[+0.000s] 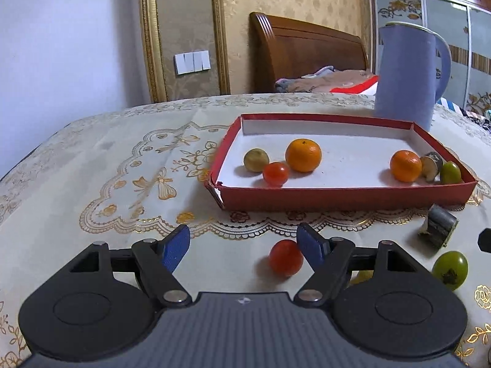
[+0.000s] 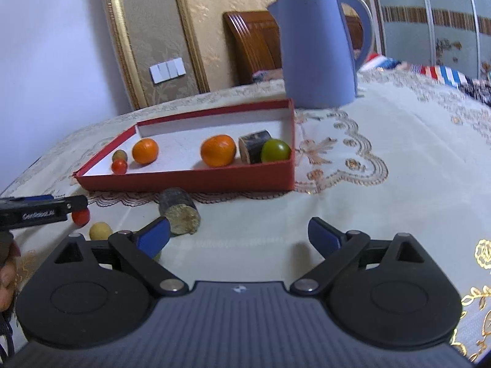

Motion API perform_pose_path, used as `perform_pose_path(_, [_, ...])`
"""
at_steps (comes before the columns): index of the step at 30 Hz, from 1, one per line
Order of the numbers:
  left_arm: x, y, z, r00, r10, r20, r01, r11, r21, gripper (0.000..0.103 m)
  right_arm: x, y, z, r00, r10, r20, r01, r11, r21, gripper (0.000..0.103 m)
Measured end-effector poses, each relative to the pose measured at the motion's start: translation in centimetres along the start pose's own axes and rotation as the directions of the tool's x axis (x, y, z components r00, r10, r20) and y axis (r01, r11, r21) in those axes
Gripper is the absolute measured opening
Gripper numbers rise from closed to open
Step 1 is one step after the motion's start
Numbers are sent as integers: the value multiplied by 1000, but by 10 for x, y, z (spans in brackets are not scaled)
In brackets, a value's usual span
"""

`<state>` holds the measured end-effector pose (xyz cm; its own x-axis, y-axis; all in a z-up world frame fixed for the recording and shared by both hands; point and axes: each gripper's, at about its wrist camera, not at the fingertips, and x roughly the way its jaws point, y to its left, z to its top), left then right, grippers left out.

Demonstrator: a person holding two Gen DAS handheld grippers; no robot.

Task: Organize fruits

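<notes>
Left tool (image 1: 242,243) released, jaws wide; red cherry tomato (image 1: 286,258) on desk (image 1: 92,184) between fingers, just beside right pad, ungripped. Right tool (image 2: 239,234) released, nothing between jaws. Landmark: red tray (image 1: 337,194). In front of tray, on desk: dark cut cylinder (image 1: 438,225), green fruit (image 1: 450,266), yellowish fruit (image 2: 100,230). Inside tray: two oranges (image 1: 303,155), second cherry tomato (image 1: 275,174), olive-brown fruit (image 1: 256,160), green fruit, cylinder piece. Behind tray: blue kettle (image 1: 408,73).
</notes>
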<state>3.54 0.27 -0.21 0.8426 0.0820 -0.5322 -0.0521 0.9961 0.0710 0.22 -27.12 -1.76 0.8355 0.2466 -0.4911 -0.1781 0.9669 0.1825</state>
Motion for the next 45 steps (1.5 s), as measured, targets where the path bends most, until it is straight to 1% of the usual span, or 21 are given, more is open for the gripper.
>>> perform_pose_path(3, [1, 2, 0, 1000, -10, -2, 10, 1000, -12, 77, -4, 6, -1, 1000, 24, 15, -23, 1000, -10, 96])
perform_pose_path(5, [1, 4, 0, 1000, -16, -5, 16, 1000, -22, 77, -2, 11, -1, 1000, 15, 11, -15, 1000, -23, 96])
perform_pose_path(8, [3, 5, 0, 999, -30, -12, 30, 999, -29, 78, -2, 15, -1, 999, 29, 13, -29, 999, -23, 96])
perform_pose_path(16, [3, 10, 0, 1000, -28, -6, 28, 998, -60, 78, -2, 23, -4, 999, 34, 0, -34, 998, -54, 97])
perform_pose_path(18, [4, 9, 0, 999, -37, -10, 36, 998, -56, 78, 0, 28, -5, 999, 39, -16, -41, 996, -80, 96])
perform_pose_path(20, [1, 4, -1, 1000, -31, 0, 31, 999, -24, 78, 0, 38, -6, 999, 36, -26, -39, 992, -119, 96])
perform_pose_path(22, [-2, -3, -2, 999, -30, 18, 30, 999, 20, 78, 3, 50, -8, 999, 22, -45, -29, 984, -175, 92])
perform_pose_path(24, [-2, -5, -3, 999, -30, 18, 30, 999, 37, 78, 7, 57, -8, 997, 29, -65, -41, 979, -202, 85])
perform_pose_path(25, [-2, -4, -3, 999, -29, 15, 28, 999, 32, 78, 10, 60, -8, 996, 35, -79, -51, 978, -204, 82])
perform_pose_path(28, [1, 2, -2, 999, -45, -2, 45, 999, -3, 78, 17, 66, -7, 992, 49, -112, -71, 976, -204, 76])
perform_pose_path(29, [1, 3, -2, 999, -53, -6, 53, 999, -9, 78, 19, 68, -7, 991, 57, -120, -81, 976, -204, 72])
perform_pose_path(30, [1, 4, -2, 998, -57, -7, 57, 998, -11, 78, 20, 69, -7, 990, 62, -124, -87, 976, -201, 67])
perform_pose_path(33, [0, 2, -4, 998, -63, -6, 63, 998, 4, 78, 22, 72, -7, 989, 68, -133, -95, 974, -205, 62])
perform_pose_path(35, [-2, 1, -4, 998, -66, -2, 66, 998, 8, 78, 23, 74, -7, 988, 85, -132, -111, 971, -209, 50])
perform_pose_path(36, [-3, 3, -4, 998, -71, -1, 71, 998, 3, 78, 23, 75, -7, 986, 100, -130, -126, 970, -209, 39])
perform_pose_path(37, [-3, 6, -3, 996, -85, -3, 85, 996, -12, 78, 23, 76, -7, 985, 113, -132, -139, 968, -210, 36])
perform_pose_path(40, [-6, 17, -4, 992, -124, -3, 124, 989, -80, 78, 24, 77, -6, 984, 123, -131, -149, 966, -212, 30])
perform_pose_path(41, [-8, 19, -5, 992, -129, 2, 128, 988, -89, 78, 23, 76, -6, 983, 127, -129, -152, 967, -206, 30])
perform_pose_path(42, [-9, 20, -6, 991, -133, 5, 133, 987, -86, 78, 23, 74, -5, 983, 131, -129, -155, 968, -197, 30])
perform_pose_path(45, [-12, 14, -9, 989, -148, 9, 148, 988, -39, 78, 23, 71, -4, 984, 128, -124, -149, 973, -176, 30])
